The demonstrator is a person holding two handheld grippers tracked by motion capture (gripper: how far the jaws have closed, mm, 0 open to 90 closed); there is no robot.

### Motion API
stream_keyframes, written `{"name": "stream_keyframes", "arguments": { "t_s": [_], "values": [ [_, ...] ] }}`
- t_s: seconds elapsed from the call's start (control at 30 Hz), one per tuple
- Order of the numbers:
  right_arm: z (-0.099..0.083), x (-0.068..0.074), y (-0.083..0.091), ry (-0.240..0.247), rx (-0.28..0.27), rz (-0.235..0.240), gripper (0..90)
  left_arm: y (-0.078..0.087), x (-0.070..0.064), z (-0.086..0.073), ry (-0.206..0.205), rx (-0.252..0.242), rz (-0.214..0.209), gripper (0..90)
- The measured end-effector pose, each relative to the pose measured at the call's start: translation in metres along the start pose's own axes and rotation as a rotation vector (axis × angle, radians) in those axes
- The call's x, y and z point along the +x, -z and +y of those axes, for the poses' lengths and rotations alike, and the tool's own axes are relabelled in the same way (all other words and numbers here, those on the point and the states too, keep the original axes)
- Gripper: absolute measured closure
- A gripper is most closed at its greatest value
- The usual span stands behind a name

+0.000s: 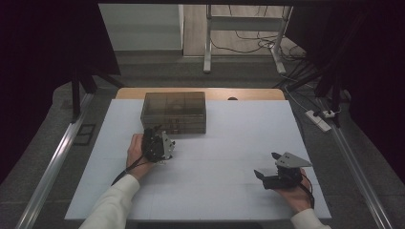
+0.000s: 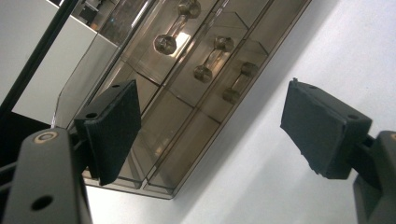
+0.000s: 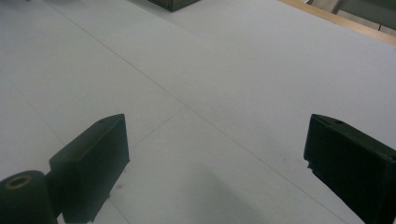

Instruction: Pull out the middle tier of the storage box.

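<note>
**Left claw at the drawer box**

Smoked-plastic drawer box [image 1: 175, 112] sits at the far middle of the table [image 1: 229, 143], small knobs [image 2: 203, 73] on its drawer fronts (translucent, brownish, boxy). My left gripper [image 1: 154, 131] is just in front of its near left corner, jaws wide apart, empty, hand rolled sideways. My right gripper [image 1: 267, 165] rests low at the near right, well apart from the box, jaws spread, nothing between. Table matte white, faint seams. Grey floor, cables [image 1: 248, 43] beyond.
</note>
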State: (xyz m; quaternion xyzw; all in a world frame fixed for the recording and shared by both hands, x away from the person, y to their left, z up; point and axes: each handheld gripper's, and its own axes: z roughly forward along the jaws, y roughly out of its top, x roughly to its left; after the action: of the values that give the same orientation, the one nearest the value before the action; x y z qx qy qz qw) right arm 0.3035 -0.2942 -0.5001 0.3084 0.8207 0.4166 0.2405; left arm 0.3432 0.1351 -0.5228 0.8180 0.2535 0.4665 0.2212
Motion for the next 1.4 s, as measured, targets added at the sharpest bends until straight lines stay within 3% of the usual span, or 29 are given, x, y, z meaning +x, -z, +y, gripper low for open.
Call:
{"name": "stream_keyframes", "arguments": {
  "t_s": [0.9, 1.4],
  "values": [
    [0.000, 0.000, 0.000, 0.003, 0.001, 0.000, 6.6, -0.010, -0.005, 0.004, -0.041, 0.001, 0.015, 27.0],
    [0.000, 0.000, -0.001, 0.004, 0.002, 0.000, 6.6, -0.015, -0.006, 0.007, -0.043, -0.006, 0.020, 34.0]
  ]
}}
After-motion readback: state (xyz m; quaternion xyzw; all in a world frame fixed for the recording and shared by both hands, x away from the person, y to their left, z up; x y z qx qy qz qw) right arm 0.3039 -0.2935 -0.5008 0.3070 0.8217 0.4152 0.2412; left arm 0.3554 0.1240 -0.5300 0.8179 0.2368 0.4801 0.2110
